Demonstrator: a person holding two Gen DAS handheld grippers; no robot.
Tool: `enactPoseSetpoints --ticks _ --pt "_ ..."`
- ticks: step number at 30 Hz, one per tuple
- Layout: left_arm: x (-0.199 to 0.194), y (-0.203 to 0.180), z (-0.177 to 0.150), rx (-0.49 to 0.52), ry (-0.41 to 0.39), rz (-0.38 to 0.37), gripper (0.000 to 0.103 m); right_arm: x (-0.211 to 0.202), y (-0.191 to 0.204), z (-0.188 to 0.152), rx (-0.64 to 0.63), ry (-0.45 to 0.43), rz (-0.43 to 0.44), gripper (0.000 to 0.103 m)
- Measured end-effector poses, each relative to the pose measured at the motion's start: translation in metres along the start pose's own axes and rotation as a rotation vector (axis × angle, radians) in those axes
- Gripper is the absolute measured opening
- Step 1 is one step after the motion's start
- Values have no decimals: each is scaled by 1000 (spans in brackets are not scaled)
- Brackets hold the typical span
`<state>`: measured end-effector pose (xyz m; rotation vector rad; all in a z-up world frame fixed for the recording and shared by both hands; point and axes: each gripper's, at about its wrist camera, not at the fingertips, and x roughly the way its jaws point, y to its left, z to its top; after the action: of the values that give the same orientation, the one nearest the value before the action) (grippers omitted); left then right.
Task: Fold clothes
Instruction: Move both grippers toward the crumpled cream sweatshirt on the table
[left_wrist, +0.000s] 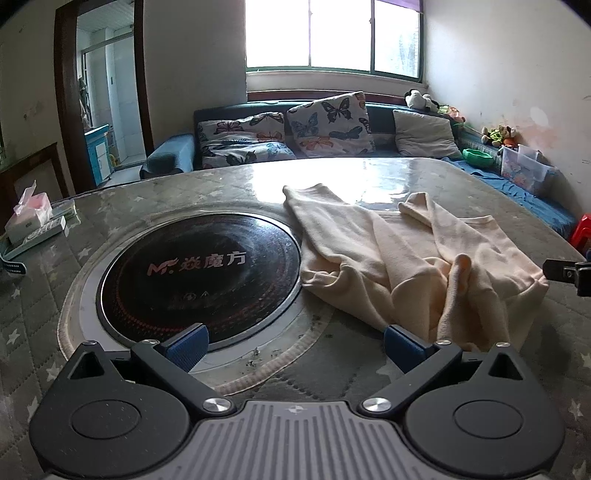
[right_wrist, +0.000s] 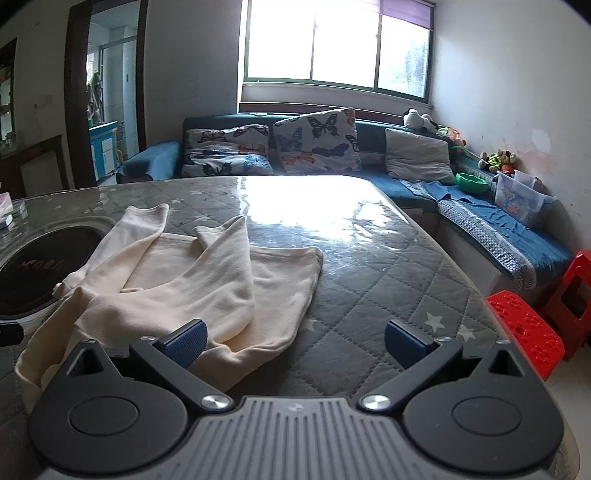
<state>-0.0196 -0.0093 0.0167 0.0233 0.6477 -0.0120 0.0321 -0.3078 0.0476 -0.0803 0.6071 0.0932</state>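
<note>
A cream garment lies rumpled on the table, at three o'clock from the round hob. Both tools, left and right, gape wide and empty. Folding looks barely begun.

Large table with rounded corners, topped by a grey quilted cover printed with pale stars under a glossy clear sheet; a round black glass cooktop with a silver ring and red lettering is set into its middle. Lying directly on it: one cream long-sleeved knit garment, rumpled, both sleeves stretched toward the far edge, its left part overlapping the cooktop's rim. Near the far left edge: a white tissue pack with pink tissue showing.
</note>
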Motion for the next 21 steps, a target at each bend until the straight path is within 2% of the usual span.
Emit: enactPoseSetpoints --ticks 12,21 --pt "-7 -7 -3 18 8 -7 102 -7 8 -4 -16 12 36 103" --pt "-13 -17 -3 43 21 -33 84 -15 15 -9 -29 21 72 103"
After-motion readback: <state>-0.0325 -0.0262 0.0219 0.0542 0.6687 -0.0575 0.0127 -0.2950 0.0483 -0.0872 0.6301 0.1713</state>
